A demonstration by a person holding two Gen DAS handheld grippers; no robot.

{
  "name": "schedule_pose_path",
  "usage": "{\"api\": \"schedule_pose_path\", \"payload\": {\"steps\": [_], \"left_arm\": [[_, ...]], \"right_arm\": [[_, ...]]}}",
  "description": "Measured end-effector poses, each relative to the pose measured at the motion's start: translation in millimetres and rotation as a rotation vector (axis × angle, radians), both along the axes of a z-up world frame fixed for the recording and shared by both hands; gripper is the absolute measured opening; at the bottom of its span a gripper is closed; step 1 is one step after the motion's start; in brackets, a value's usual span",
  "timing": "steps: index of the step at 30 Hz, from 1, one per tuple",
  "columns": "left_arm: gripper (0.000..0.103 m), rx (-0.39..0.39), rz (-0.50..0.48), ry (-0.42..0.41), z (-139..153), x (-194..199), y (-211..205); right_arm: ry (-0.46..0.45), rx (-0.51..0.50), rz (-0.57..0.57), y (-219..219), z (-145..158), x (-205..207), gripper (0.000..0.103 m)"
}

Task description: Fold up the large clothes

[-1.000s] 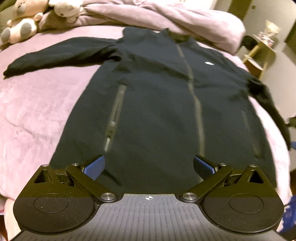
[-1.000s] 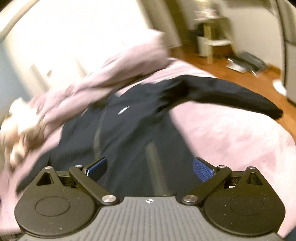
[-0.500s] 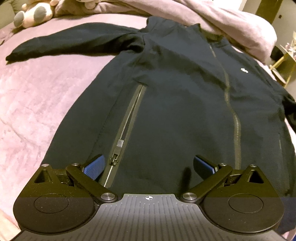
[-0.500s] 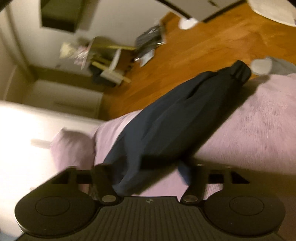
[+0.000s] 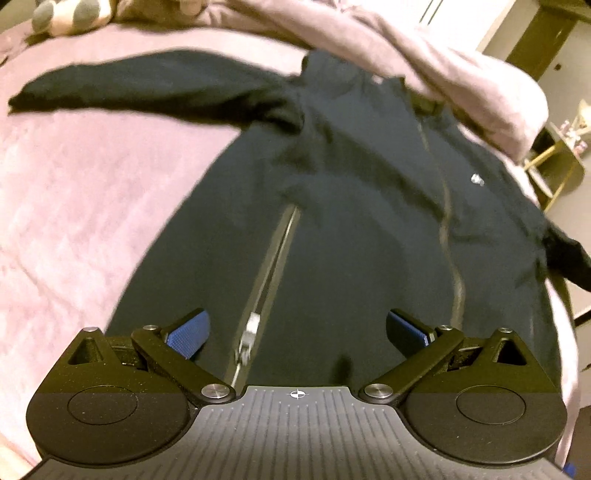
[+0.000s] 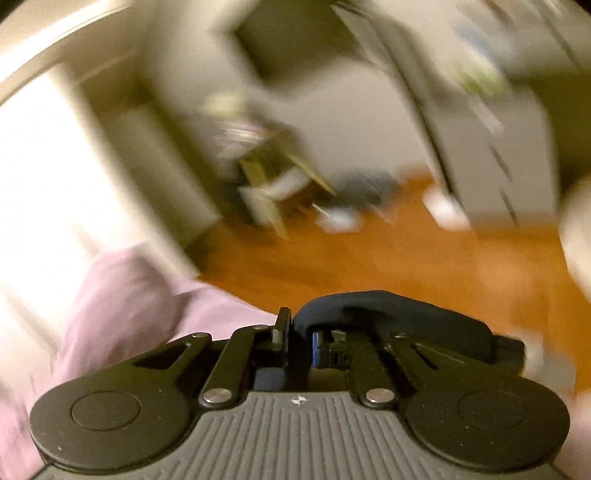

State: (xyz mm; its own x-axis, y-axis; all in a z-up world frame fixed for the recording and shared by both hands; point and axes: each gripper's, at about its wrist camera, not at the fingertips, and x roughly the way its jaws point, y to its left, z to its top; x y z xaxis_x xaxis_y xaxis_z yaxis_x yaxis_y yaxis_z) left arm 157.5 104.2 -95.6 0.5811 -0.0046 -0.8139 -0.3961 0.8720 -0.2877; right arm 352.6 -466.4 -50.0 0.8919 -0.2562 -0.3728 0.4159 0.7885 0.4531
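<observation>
Blue-padded and spread wide, the left gripper point(image 5: 295, 328) holds nothing and hangs over the lower hem of the dark zip jacket point(image 5: 351, 221), close to the pocket zipper point(image 5: 266, 280) and its silver pull. The right gripper point(image 6: 297, 341) is a different story: its jaws are pinched together on a dark fold of cloth, which looks to be the cuff end of the jacket's right sleeve point(image 6: 399, 317), lifted near the bed's right edge with the wooden floor point(image 6: 369, 258) beyond. That view is badly smeared, so I can't say how high the sleeve is held.

Outward from the left gripper, the jacket lies face up and spread flat on the pink bedspread point(image 5: 74, 192), collar toward the head of the bed where the bunched pink duvet point(image 5: 424, 62) sits. Its left sleeve point(image 5: 147, 88) stretches out straight toward the bed's left edge, untouched. A plush toy point(image 5: 66, 14) rests at the far left corner.

As I judge it, folding has barely begun: one sleeve is gripped for its first fold inward, while the other sleeve, the sides and the crosswise body fold are all left to do.
</observation>
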Motion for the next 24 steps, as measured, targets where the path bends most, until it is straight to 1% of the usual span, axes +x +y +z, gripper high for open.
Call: {"api": "schedule_pose_path", "payload": {"steps": [1, 2, 3, 4, 6, 7, 8, 9, 10, 12, 14, 16, 17, 19, 20, 23, 24], "left_arm": [[0.103, 0.0, 0.005, -0.027, 5.6, 0.2, 2.2], [0.103, -0.002, 0.012, -0.048, 9.9, 0.7, 4.0], [0.103, -0.007, 0.019, -0.068, 14.0, 1.8, 6.1], [0.103, -0.018, 0.023, -0.084, 17.6, 4.1, 8.5], [0.103, -0.061, 0.025, -0.118, 23.6, 9.3, 14.8], [0.103, -0.084, 0.016, -0.141, 26.1, 12.7, 17.1], [0.103, -0.099, 0.008, -0.165, 28.5, 16.5, 19.3], [0.103, -0.102, 0.001, -0.183, 30.6, 21.4, 21.0], [0.103, -0.099, -0.001, -0.192, 32.5, 25.5, 21.5], [0.103, -0.103, -0.02, -0.202, 33.8, 40.9, 23.5], [0.103, -0.115, -0.036, -0.199, 33.3, 55.6, 22.4], [0.103, -0.134, -0.076, -0.211, 31.8, 74.0, 19.8], [0.103, -0.15, -0.091, -0.21, 29.6, 86.3, 17.6], [0.103, -0.203, -0.128, -0.211, 22.5, 114.0, 13.3], [0.103, -0.228, -0.14, -0.21, 18.2, 124.8, 11.7], [0.103, -0.306, -0.144, -0.181, -3.1, 165.4, 8.3], [0.1, -0.319, -0.139, -0.164, -8.8, 174.7, 8.4]], "right_arm": [[-0.021, -0.092, 0.074, 27.0, 17.5, 3.9, 0.011], [-0.044, -0.182, 0.175, 61.4, 33.3, 8.6, 0.011], [-0.06, -0.252, 0.269, 92.3, 45.2, 13.5, 0.011], [-0.077, -0.32, 0.378, 128.4, 50.0, 13.9, 0.015], [-0.076, -0.417, 0.606, 195.3, 44.8, 10.0, 0.021], [-0.06, -0.458, 0.725, 228.7, 35.0, 5.2, 0.035], [-0.035, -0.479, 0.816, 253.8, 23.9, 0.6, 0.055], [0.004, -0.498, 0.894, 276.5, 9.8, -5.8, 0.061], [0.035, -0.514, 0.947, 293.7, -4.7, -14.7, 0.061], [0.095, -0.505, 0.992, 309.2, -27.7, -31.4, 0.061], [0.156, -0.415, 0.978, 301.8, -47.5, -38.1, 0.06], [0.202, -0.325, 0.914, 281.5, -59.7, -38.1, 0.059], [0.215, -0.282, 0.882, 274.1, -63.8, -48.5, 0.056], [0.24, -0.178, 0.836, 252.3, -73.5, -52.8, 0.056], [0.247, -0.134, 0.818, 232.7, -79.8, -51.3, 0.056], [0.256, -0.046, 0.775, 211.7, -87.1, -46.6, 0.056], [0.259, -0.027, 0.764, 208.6, -88.0, -47.3, 0.056]]}}
